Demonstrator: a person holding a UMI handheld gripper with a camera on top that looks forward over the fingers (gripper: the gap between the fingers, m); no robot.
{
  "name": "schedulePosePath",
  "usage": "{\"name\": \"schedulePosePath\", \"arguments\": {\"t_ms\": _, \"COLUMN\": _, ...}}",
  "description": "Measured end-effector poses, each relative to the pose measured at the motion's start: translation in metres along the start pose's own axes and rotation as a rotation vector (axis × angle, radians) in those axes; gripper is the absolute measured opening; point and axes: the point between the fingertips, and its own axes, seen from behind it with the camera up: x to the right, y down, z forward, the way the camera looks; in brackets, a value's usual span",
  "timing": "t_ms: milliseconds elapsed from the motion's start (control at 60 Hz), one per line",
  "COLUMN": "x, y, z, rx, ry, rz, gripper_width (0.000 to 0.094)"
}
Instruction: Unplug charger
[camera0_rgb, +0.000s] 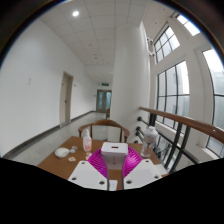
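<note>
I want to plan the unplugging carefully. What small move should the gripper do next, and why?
Probably close the fingers gently. The white charger already stands between the gripper pads, with small gaps at its sides, so the gripper is open and has no hold yet. Pulling before gripping would likely achieve nothing.

A long white corridor (95, 70) runs back to a glass door (103, 100) at its far end. Tall windows (172, 85) line one side, a closed door (66, 98) the other. Round ceiling lights (75, 14) glow overhead. Close by stand a wooden table (68, 163) and chair (104, 127)
</note>
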Motion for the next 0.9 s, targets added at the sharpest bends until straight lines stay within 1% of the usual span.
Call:
{"name": "schedulePosePath", "arguments": {"t_ms": 67, "x": 0.024, "y": 0.041, "z": 0.003, "rx": -0.086, "ry": 0.016, "rz": -0.011, "gripper_width": 0.0158}}
{"name": "schedulePosePath", "arguments": {"t_ms": 150, "x": 0.038, "y": 0.115, "z": 0.005, "rx": -0.245, "ry": 0.024, "rz": -0.002, "gripper_width": 0.0163}}
{"name": "schedulePosePath", "arguments": {"t_ms": 167, "x": 0.045, "y": 0.142, "z": 0.017, "rx": -0.275, "ry": 0.024, "rz": -0.006, "gripper_width": 0.0163}}
{"name": "schedulePosePath", "arguments": {"t_ms": 217, "x": 0.05, "y": 0.173, "z": 0.016, "rx": -0.359, "ry": 0.022, "rz": -0.008, "gripper_width": 0.0163}}
{"name": "schedulePosePath", "arguments": {"t_ms": 267, "x": 0.053, "y": 0.203, "z": 0.022, "rx": -0.418, "ry": 0.021, "rz": -0.005, "gripper_width": 0.0165}}
{"name": "schedulePosePath", "arguments": {"t_ms": 300, "x": 0.055, "y": 0.213, "z": 0.021, "rx": -0.437, "ry": 0.014, "rz": 0.007, "gripper_width": 0.0191}}
{"name": "schedulePosePath", "arguments": {"t_ms": 383, "x": 0.055, "y": 0.224, "z": 0.024, "rx": -0.458, "ry": -0.002, "rz": 0.031, "gripper_width": 0.0216}}
{"name": "schedulePosePath", "arguments": {"t_ms": 417, "x": 0.053, "y": 0.231, "z": 0.027, "rx": -0.479, "ry": -0.006, "rz": 0.024, "gripper_width": 0.0259}}
{"name": "schedulePosePath", "arguments": {"t_ms": 467, "x": 0.052, "y": 0.229, "z": 0.031, "rx": -0.458, "ry": -0.011, "rz": 0.021, "gripper_width": 0.0293}}
{"name": "schedulePosePath", "arguments": {"t_ms": 583, "x": 0.05, "y": 0.23, "z": 0.034, "rx": -0.471, "ry": -0.021, "rz": 0.021, "gripper_width": 0.0392}}
{"name": "schedulePosePath", "arguments": {"t_ms": 617, "x": 0.049, "y": 0.232, "z": 0.033, "rx": -0.478, "ry": -0.017, "rz": 0.028, "gripper_width": 0.0449}}
{"name": "schedulePosePath", "arguments": {"t_ms": 633, "x": 0.049, "y": 0.232, "z": 0.033, "rx": -0.481, "ry": -0.015, "rz": 0.031, "gripper_width": 0.0542}}
{"name": "schedulePosePath", "arguments": {"t_ms": 650, "x": 0.05, "y": 0.232, "z": 0.032, "rx": -0.482, "ry": -0.012, "rz": 0.032, "gripper_width": 0.0528}}
{"name": "schedulePosePath", "arguments": {"t_ms": 667, "x": 0.052, "y": 0.231, "z": 0.032, "rx": -0.48, "ry": -0.004, "rz": 0.03, "gripper_width": 0.0552}}
{"name": "schedulePosePath", "arguments": {"t_ms": 733, "x": 0.06, "y": 0.223, "z": 0.031, "rx": -0.447, "ry": 0.024, "rz": 0.025, "gripper_width": 0.067}}
{"name": "schedulePosePath", "arguments": {"t_ms": 817, "x": 0.062, "y": 0.214, "z": 0.02, "rx": -0.425, "ry": 0.026, "rz": 0.06, "gripper_width": 0.0812}}
{"name": "schedulePosePath", "arguments": {"t_ms": 850, "x": 0.061, "y": 0.211, "z": 0.012, "rx": -0.419, "ry": 0.026, "rz": 0.076, "gripper_width": 0.0845}}
{"name": "schedulePosePath", "arguments": {"t_ms": 900, "x": 0.06, "y": 0.206, "z": -0.003, "rx": -0.41, "ry": 0.022, "rz": 0.085, "gripper_width": 0.0846}}
